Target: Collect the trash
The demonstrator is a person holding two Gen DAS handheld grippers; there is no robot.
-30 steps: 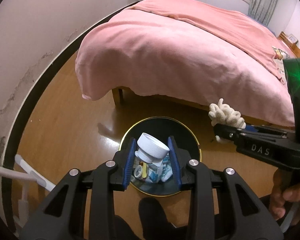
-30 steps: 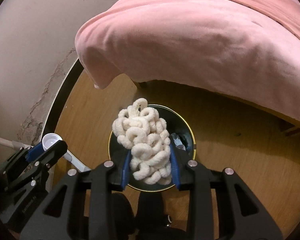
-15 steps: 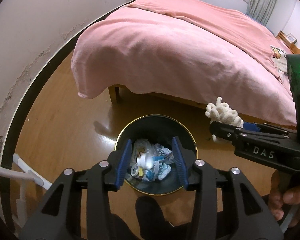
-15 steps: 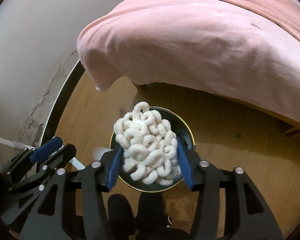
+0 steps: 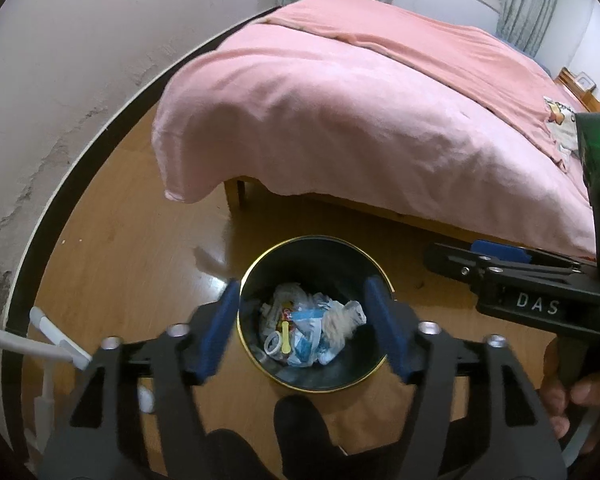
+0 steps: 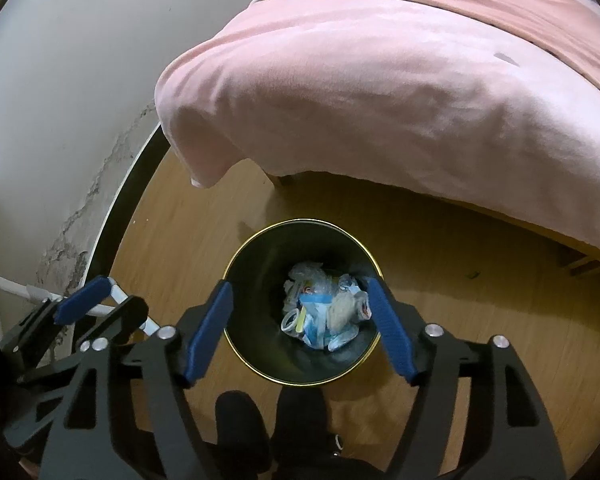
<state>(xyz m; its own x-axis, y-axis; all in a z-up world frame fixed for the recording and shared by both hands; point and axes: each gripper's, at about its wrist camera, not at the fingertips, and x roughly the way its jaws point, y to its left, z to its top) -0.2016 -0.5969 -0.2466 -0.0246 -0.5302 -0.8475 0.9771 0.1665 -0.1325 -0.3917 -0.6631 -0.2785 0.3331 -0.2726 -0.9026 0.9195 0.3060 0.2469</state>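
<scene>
**Dropping both loads into the bin**

Both jaws are opening, nothing between them: the left gripper (image 5: 304, 328) has let go its white-capped bottle, the right gripper (image 6: 300, 330) its woolly tangle. Both now lie among wrappers in the black wastebasket (image 5: 284, 252) beside the pink-covered bed (image 5: 360, 112).

My left gripper (image 5: 302, 330) is black with blue pads on its jaws and silver bolt heads; my right gripper (image 6: 300, 330) wears the same black and blue. Between and below both pairs of jaws stands the bin (image 5: 374, 276), black inside and out with a thin gold rim. The trash (image 5: 312, 330) in it is a mix of white, pale blue and clear scraps, with one yellow strip and a touch of red. Beyond my jaws the bed cover (image 5: 360, 120) is plain pink; the floor (image 5: 132, 256) is warm orange-brown wood, and the wall (image 5: 72, 60) off-white with grey cracked patches
</scene>
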